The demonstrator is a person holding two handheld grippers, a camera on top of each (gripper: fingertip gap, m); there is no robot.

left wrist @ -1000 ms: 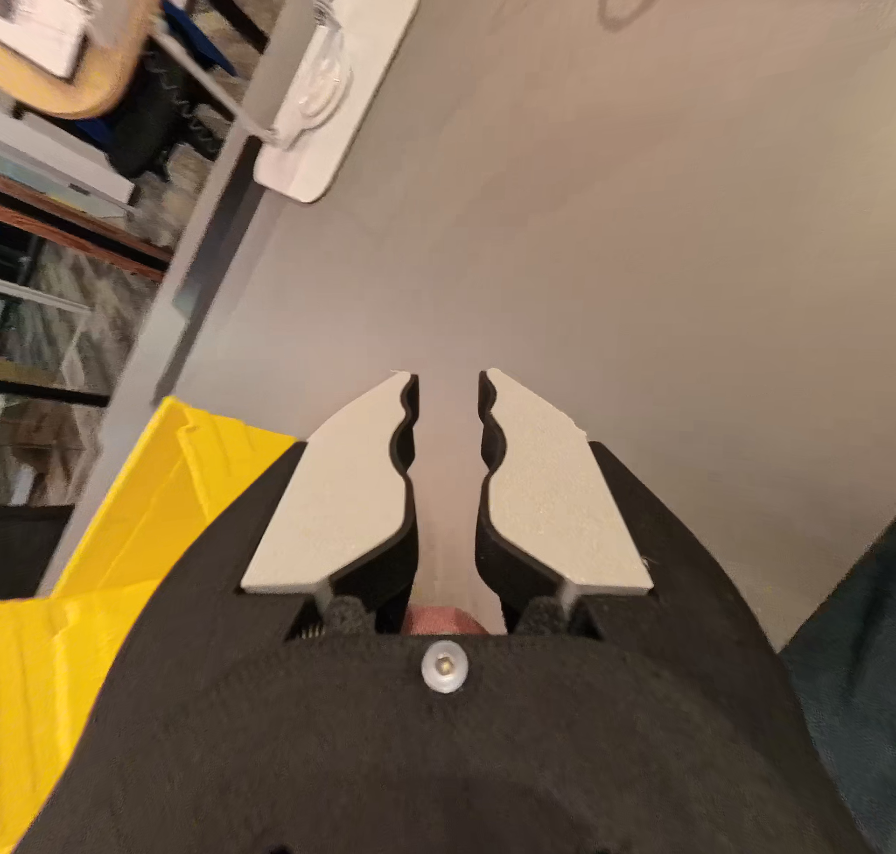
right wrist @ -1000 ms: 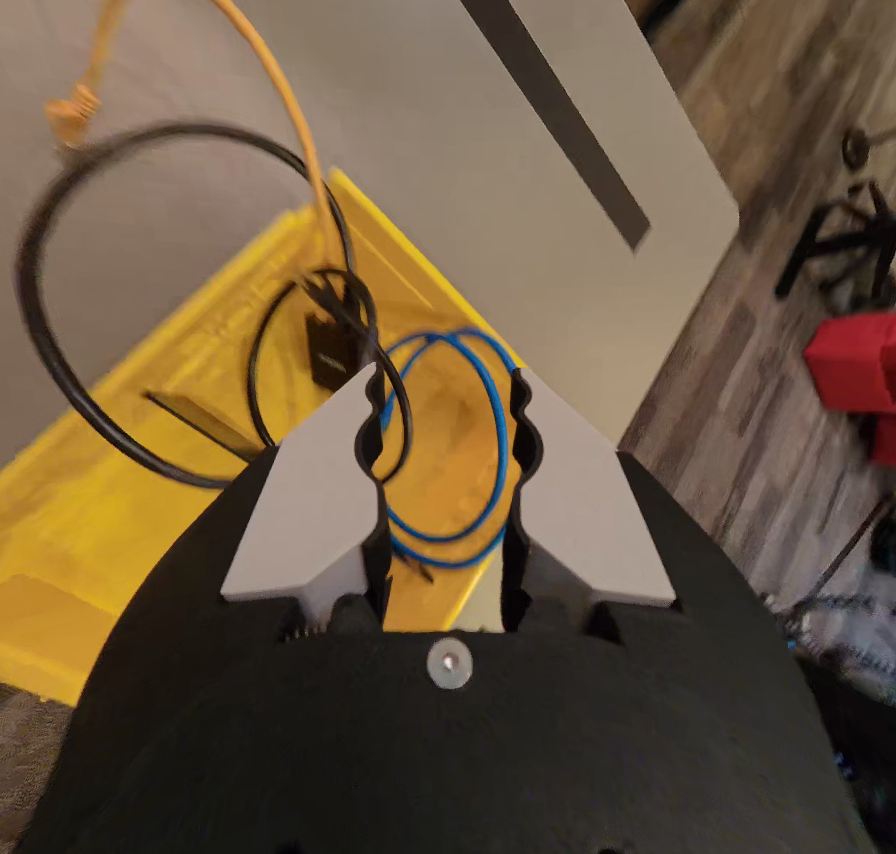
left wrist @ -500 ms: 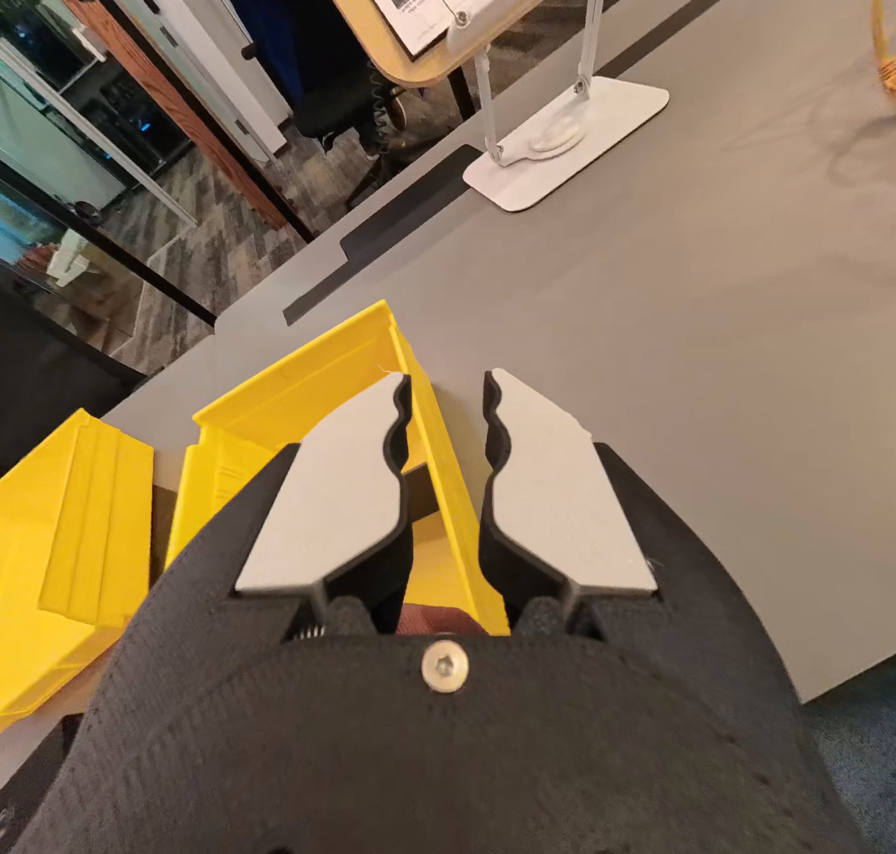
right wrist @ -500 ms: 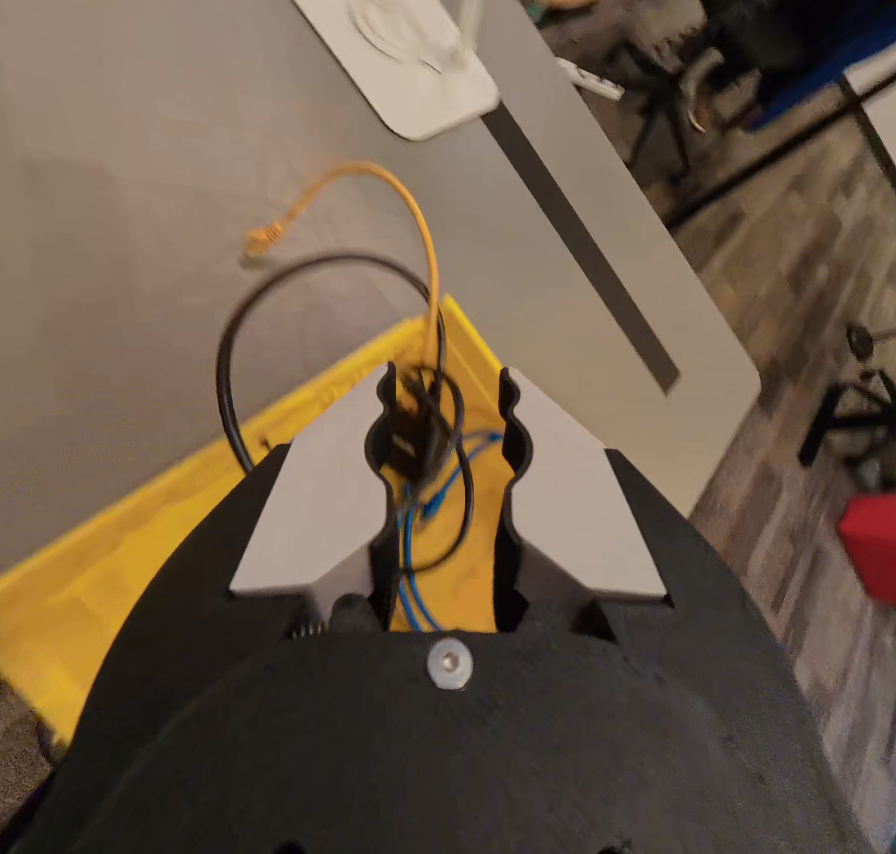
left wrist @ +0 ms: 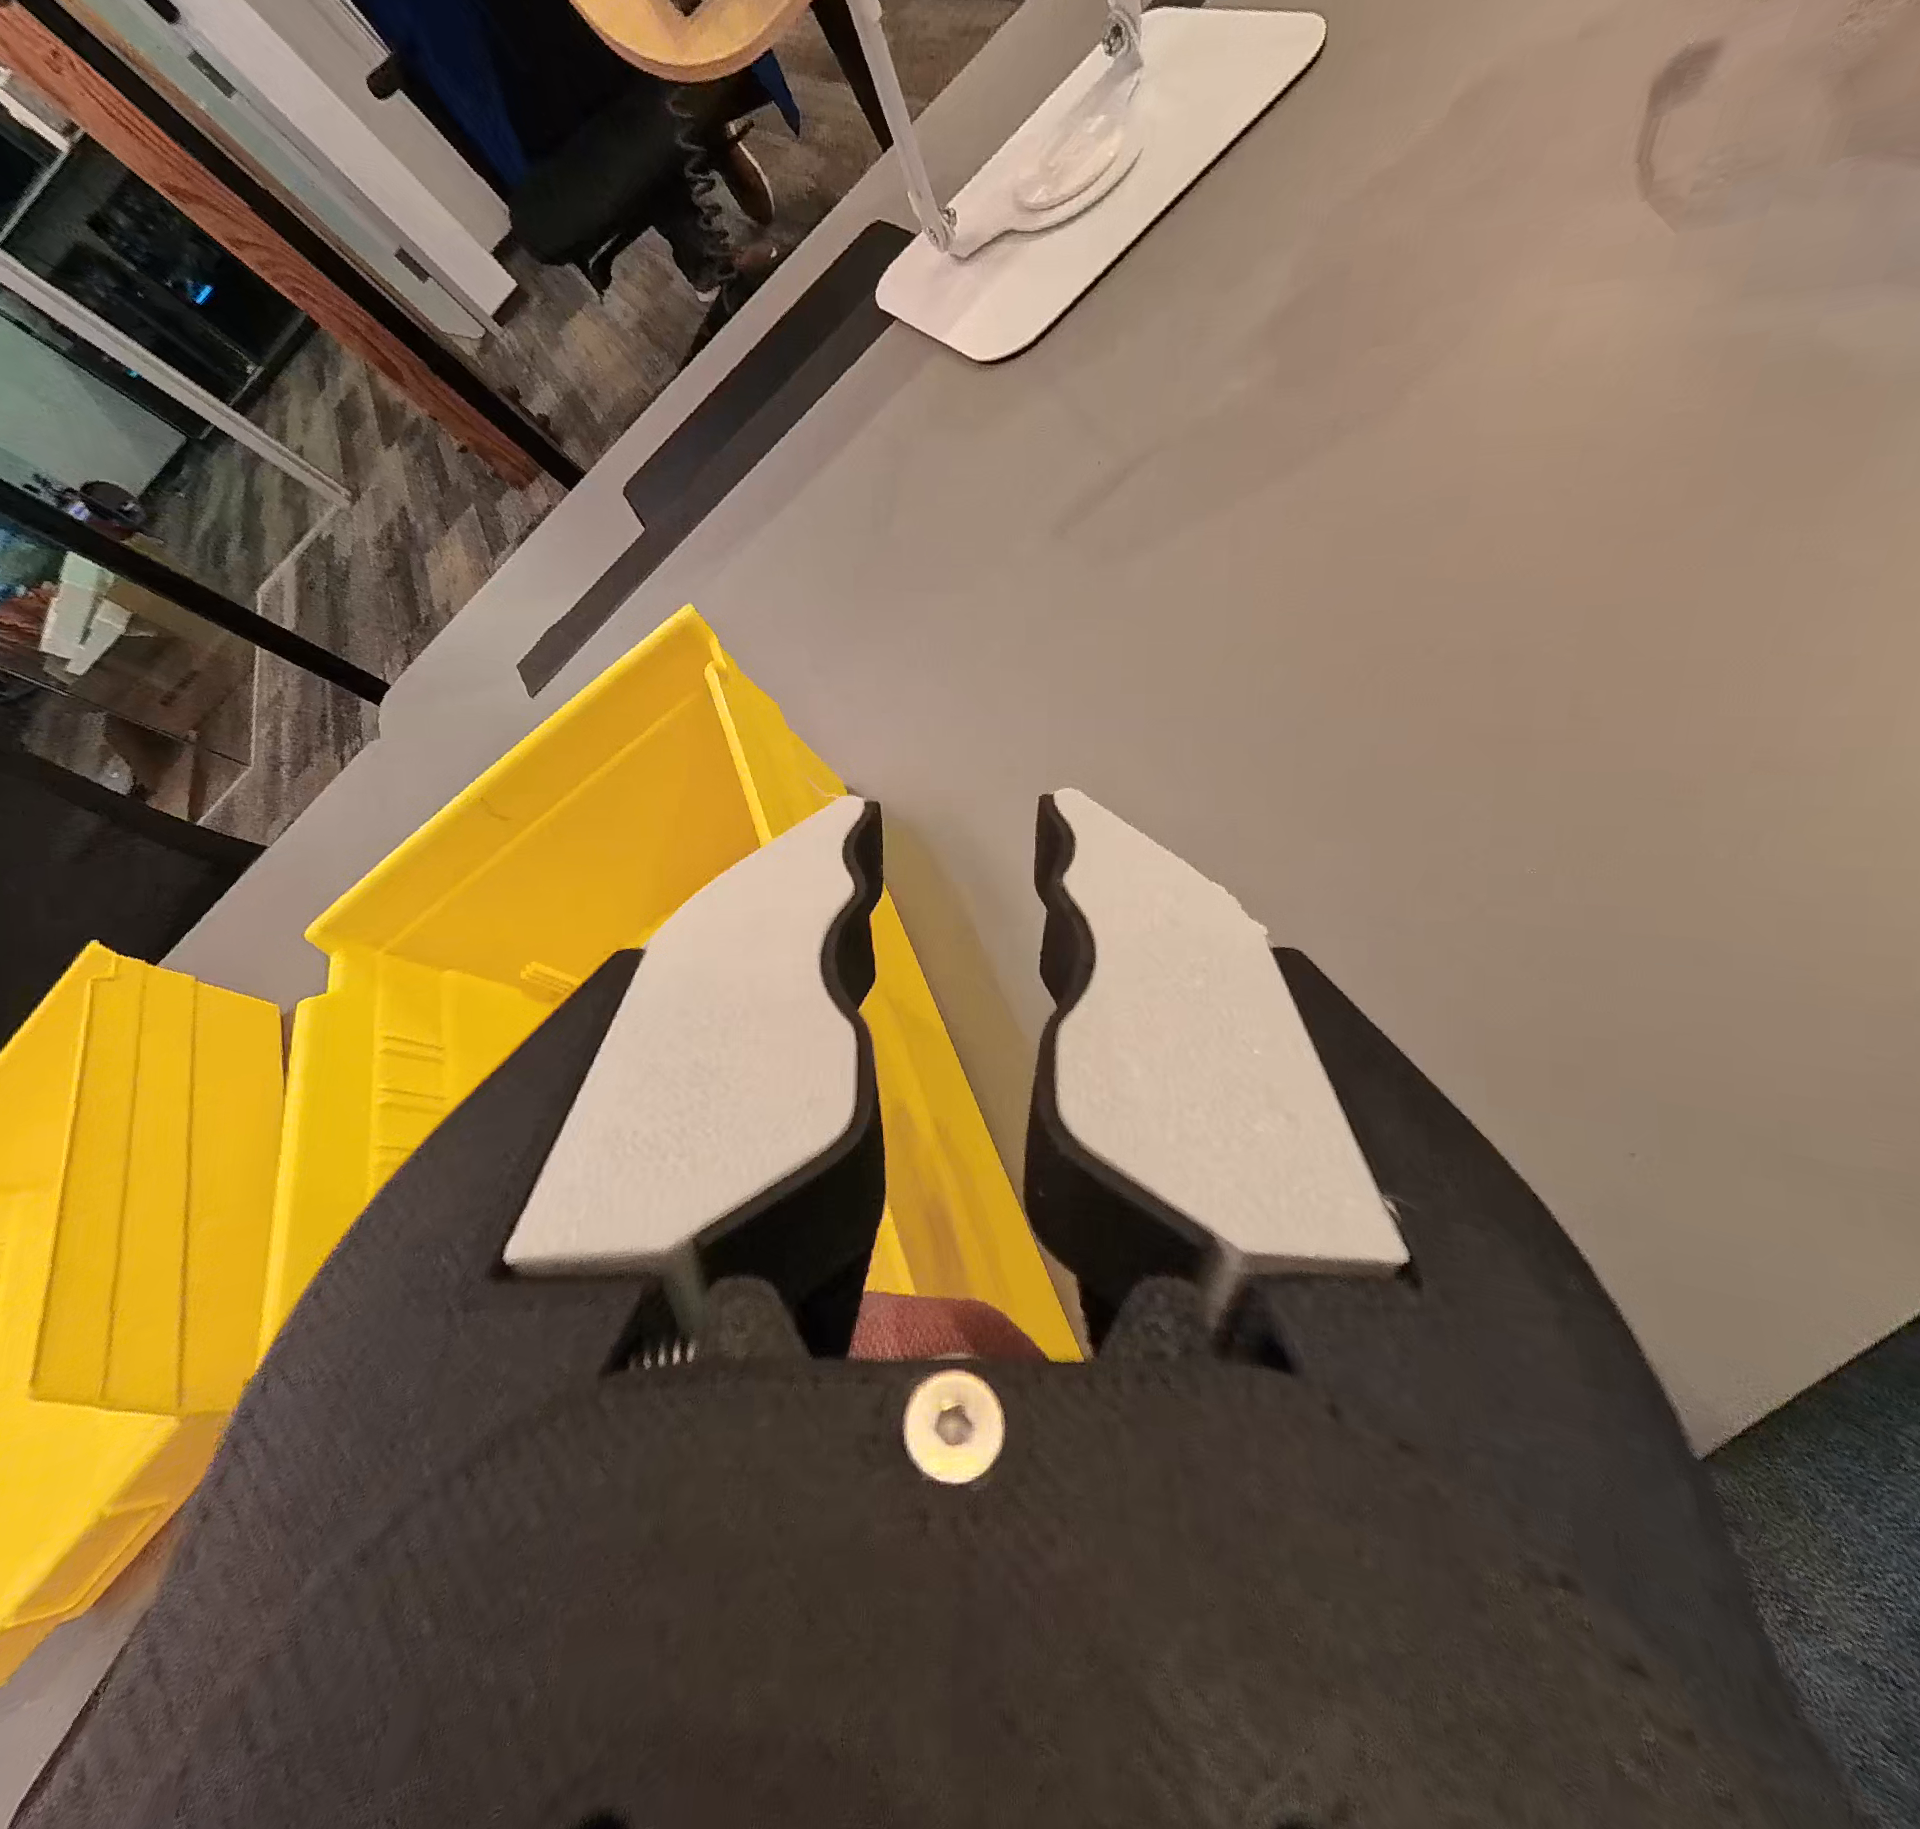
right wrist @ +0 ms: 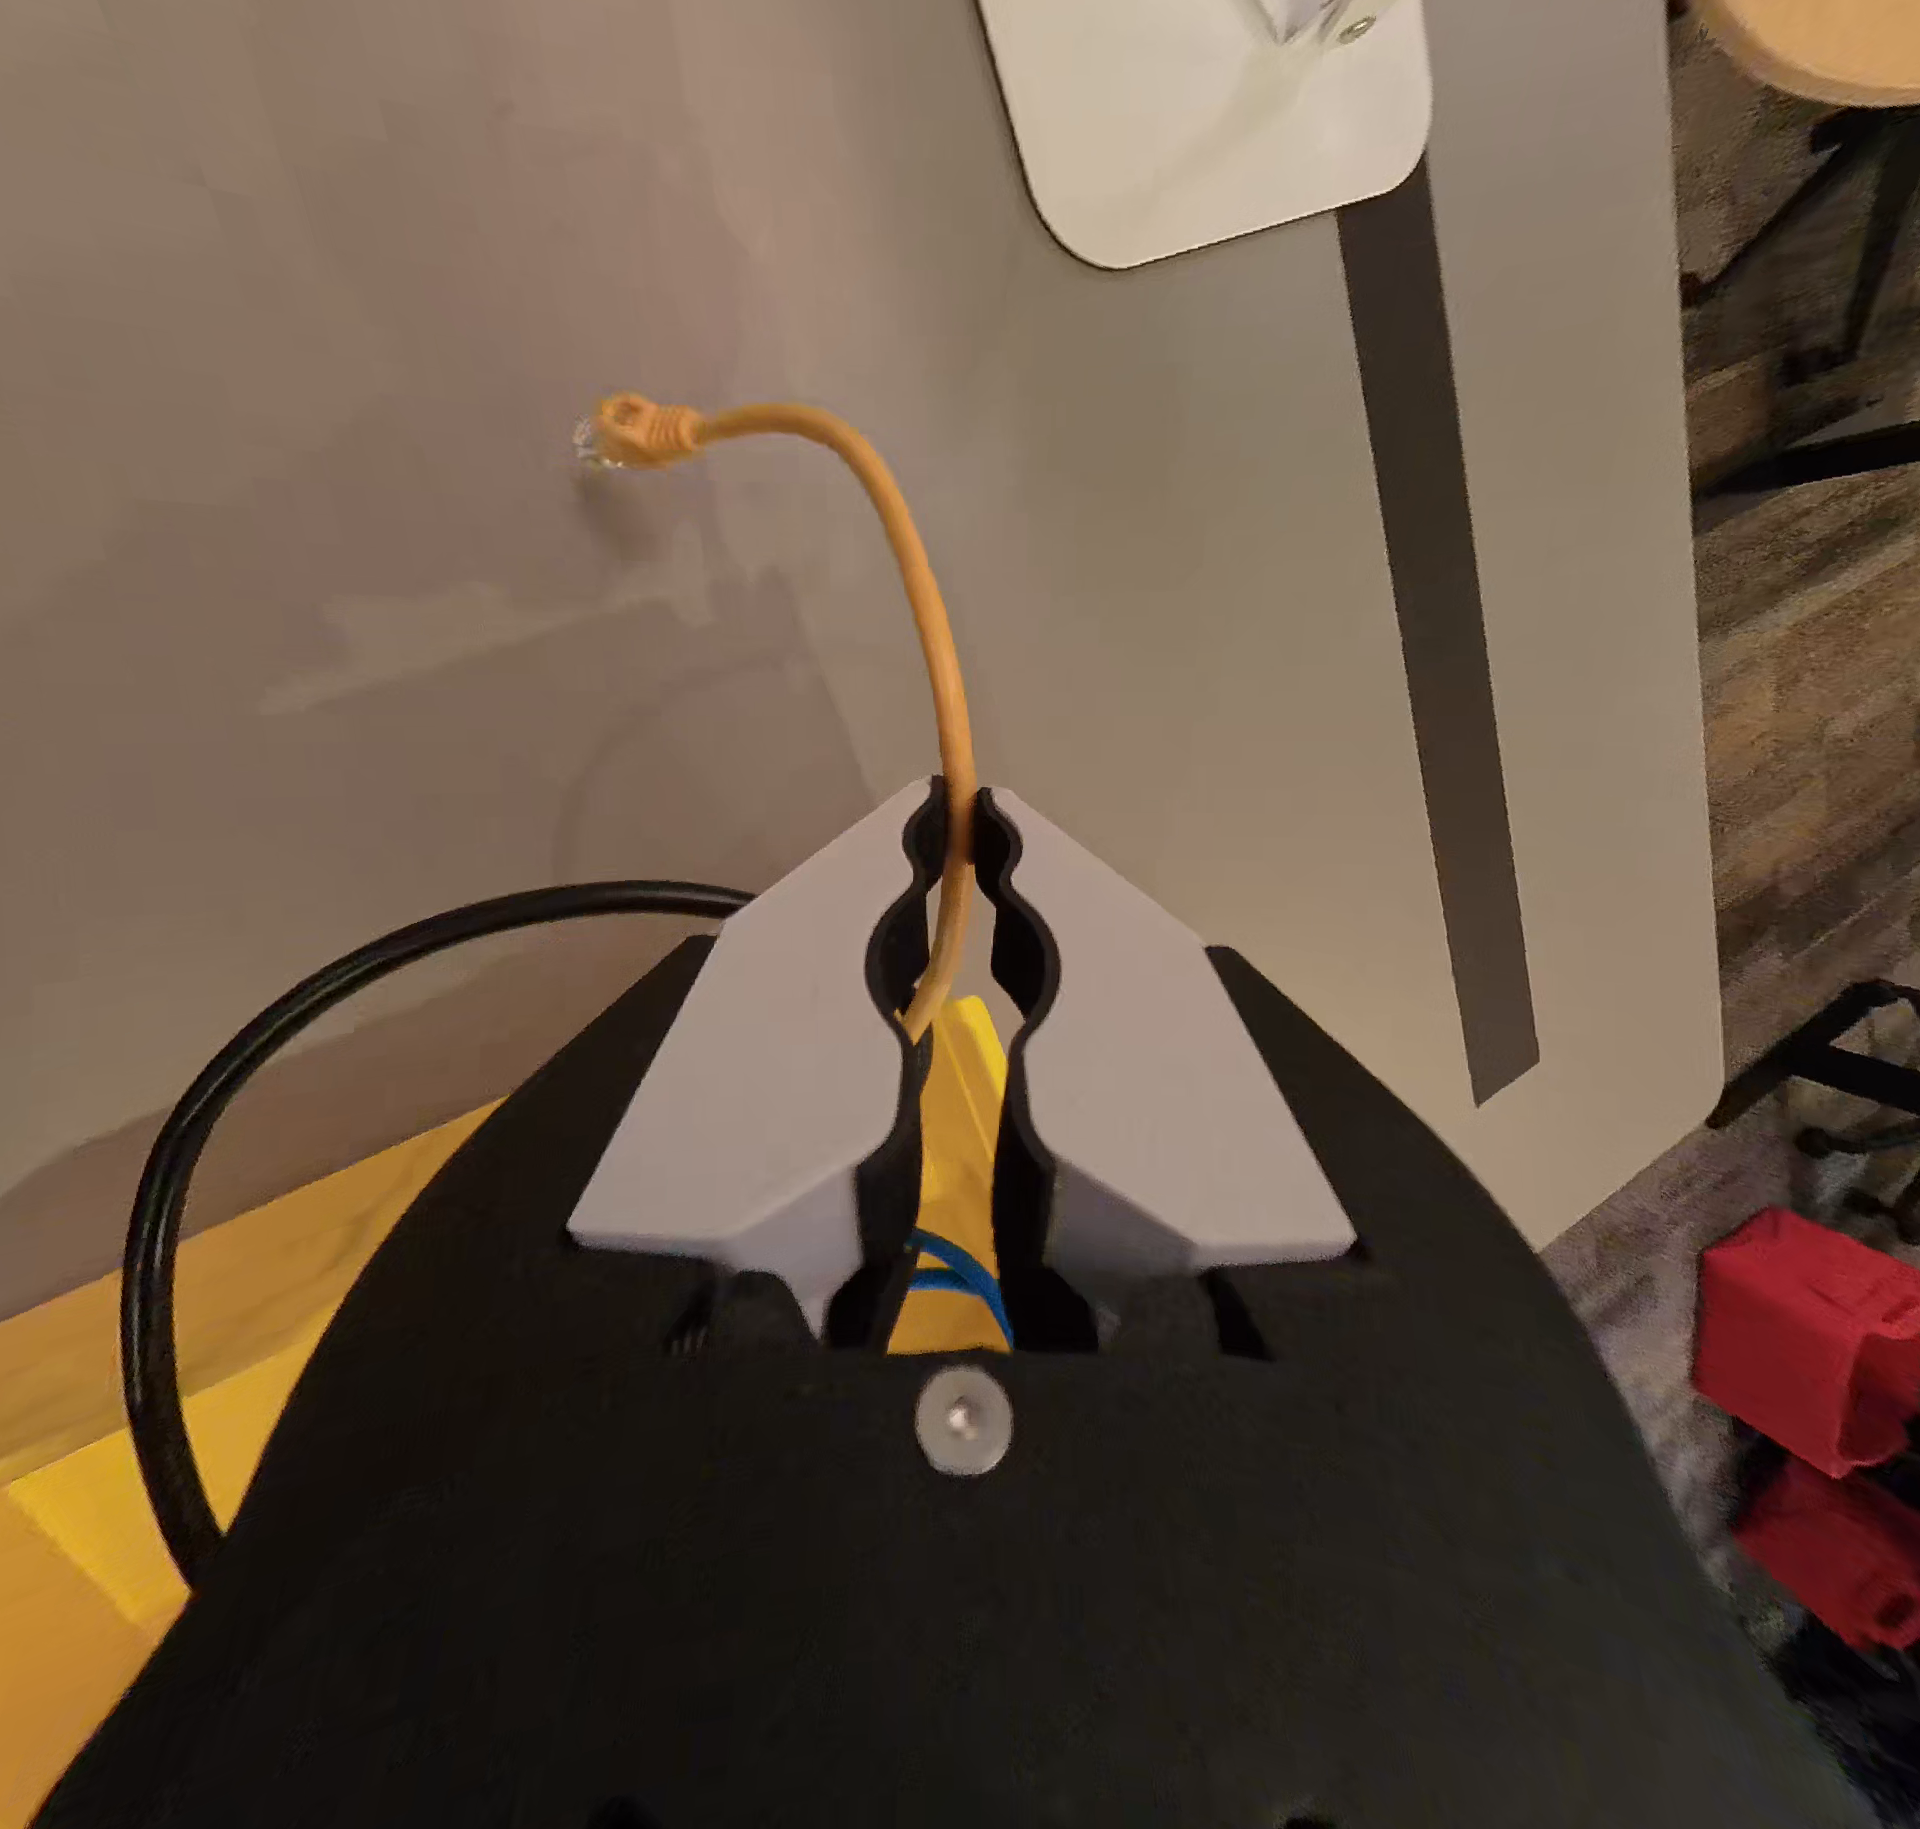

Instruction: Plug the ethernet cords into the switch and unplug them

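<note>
The right gripper (right wrist: 958,792) is pinching the orange ethernet cord (right wrist: 940,636) near its tips, jaws clenched on the cable a little way back from the plug (right wrist: 636,432), which is arching up and out over the grey table (right wrist: 416,221), presumably so the connector hangs free for aiming. Below the gripper, inside the yellow bin (right wrist: 156,1364), a blue cord (right wrist: 961,1280) is lying, and a thick black cable (right wrist: 208,1104) is looping out over the bin's rim. The switch may be hidden under the gripper; I cannot see it. The left gripper (left wrist: 958,813) is hovering above another yellow bin's wall (left wrist: 790,792), jaws released, grasping nothing.
</note>
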